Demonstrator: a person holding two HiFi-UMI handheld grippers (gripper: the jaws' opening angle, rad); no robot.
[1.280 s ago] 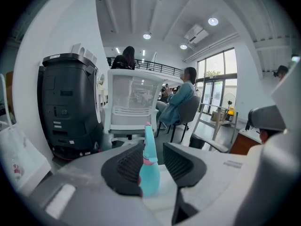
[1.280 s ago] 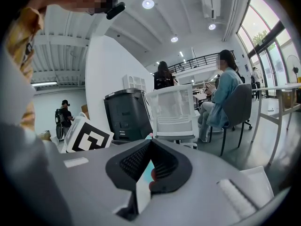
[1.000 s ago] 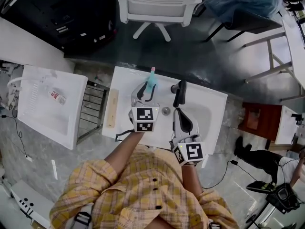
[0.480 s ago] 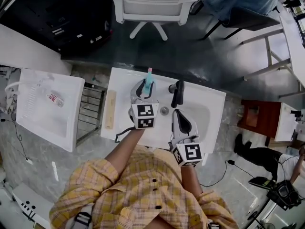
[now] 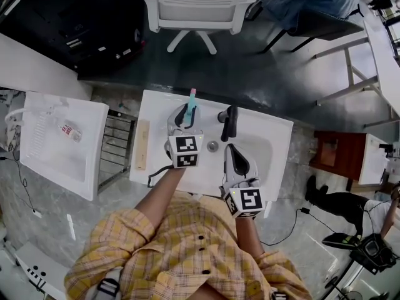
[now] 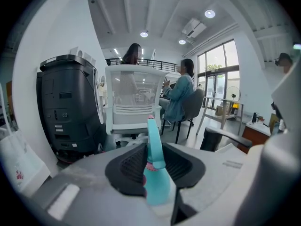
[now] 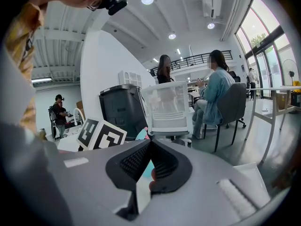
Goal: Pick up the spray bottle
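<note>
A teal spray bottle (image 5: 190, 104) stands upright at the back of the white sink counter (image 5: 275, 136). My left gripper (image 5: 185, 112) reaches around it, one jaw on each side. In the left gripper view the spray bottle (image 6: 157, 182) rises between the dark pads (image 6: 129, 166). The left gripper (image 6: 153, 147) is closing its jaws, and the pads sit close to the bottle's sides without clearly pressing. My right gripper (image 5: 230, 149) hovers over the basin, shut with nothing in it. In its own view the right gripper (image 7: 150, 142) has its tips together.
A black faucet (image 5: 229, 120) stands just right of the bottle, with the basin drain (image 5: 213, 146) in front. A wooden strip (image 5: 141, 144) lies along the counter's left side. A second white sink (image 5: 62, 142) is at the left. A white chair (image 5: 194, 5) and seated people are beyond.
The left jaws have drawn a little closer around the bottle. Both hands stay where they were, and the bottle has not moved.
</note>
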